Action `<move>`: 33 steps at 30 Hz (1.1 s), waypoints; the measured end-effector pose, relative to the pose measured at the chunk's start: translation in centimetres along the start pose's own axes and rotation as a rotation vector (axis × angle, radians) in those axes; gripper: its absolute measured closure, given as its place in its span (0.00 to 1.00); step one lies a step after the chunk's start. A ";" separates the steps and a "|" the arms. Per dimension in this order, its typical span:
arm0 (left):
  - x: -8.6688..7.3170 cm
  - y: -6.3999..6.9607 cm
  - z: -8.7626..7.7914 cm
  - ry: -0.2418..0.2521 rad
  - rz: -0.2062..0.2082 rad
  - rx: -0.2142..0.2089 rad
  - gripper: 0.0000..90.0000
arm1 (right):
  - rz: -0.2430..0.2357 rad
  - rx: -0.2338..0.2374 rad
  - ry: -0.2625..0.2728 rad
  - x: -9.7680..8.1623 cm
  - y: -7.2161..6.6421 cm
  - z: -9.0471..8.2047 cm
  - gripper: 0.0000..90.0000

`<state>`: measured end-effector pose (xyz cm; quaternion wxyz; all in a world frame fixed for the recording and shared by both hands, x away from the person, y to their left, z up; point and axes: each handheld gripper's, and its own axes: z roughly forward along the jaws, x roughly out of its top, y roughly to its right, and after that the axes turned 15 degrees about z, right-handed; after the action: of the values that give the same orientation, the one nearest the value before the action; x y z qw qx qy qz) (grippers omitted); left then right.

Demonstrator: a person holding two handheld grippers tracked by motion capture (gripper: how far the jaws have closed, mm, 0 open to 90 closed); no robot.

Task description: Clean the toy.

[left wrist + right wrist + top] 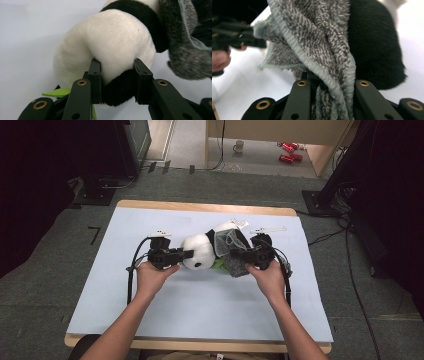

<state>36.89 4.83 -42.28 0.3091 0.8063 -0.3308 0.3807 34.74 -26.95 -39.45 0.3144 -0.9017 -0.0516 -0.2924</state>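
We have the plush panda (199, 252) lying mid-tabletop (200, 295); our left gripper (117, 80) has its fingers pinched on the toy's black-and-white end, and our right gripper (329, 85) has its fingers clamped tight on the grey knitted garment (322, 45); the garment sits bunched against the panda's dark body, so we judge the dressing only partly done, with most of the fitting left.
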 end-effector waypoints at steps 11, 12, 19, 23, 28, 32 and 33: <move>-0.8 3.5 -0.2 0.012 0.009 0.010 0.74 | 0.018 0.002 0.036 0.9 0.6 -0.7 0.85; -0.9 3.7 0.0 0.006 0.027 0.025 0.74 | 0.011 -0.006 0.032 1.0 0.6 -0.6 0.85; -1.5 2.4 -1.0 0.033 0.098 0.037 0.56 | -0.033 0.006 0.037 1.3 1.5 0.5 0.85; -1.6 1.1 -2.6 0.068 0.139 0.033 0.49 | -0.030 0.004 0.034 1.6 1.5 0.6 0.85; -1.2 -1.3 -3.1 0.067 0.146 -0.039 0.43 | -0.027 0.016 0.023 1.7 1.9 0.6 0.84; -0.5 -2.6 -3.1 0.067 0.172 -0.049 0.43 | -0.035 0.021 0.025 1.8 2.2 0.7 0.84; -0.4 -2.8 -3.0 0.066 0.171 -0.060 0.42 | -0.033 0.023 0.025 1.7 2.2 0.7 0.84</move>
<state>37.63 8.85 -41.77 0.3102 0.7524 -0.3995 0.4219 37.12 -28.48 -40.09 0.3204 -0.8934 -0.0658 -0.3081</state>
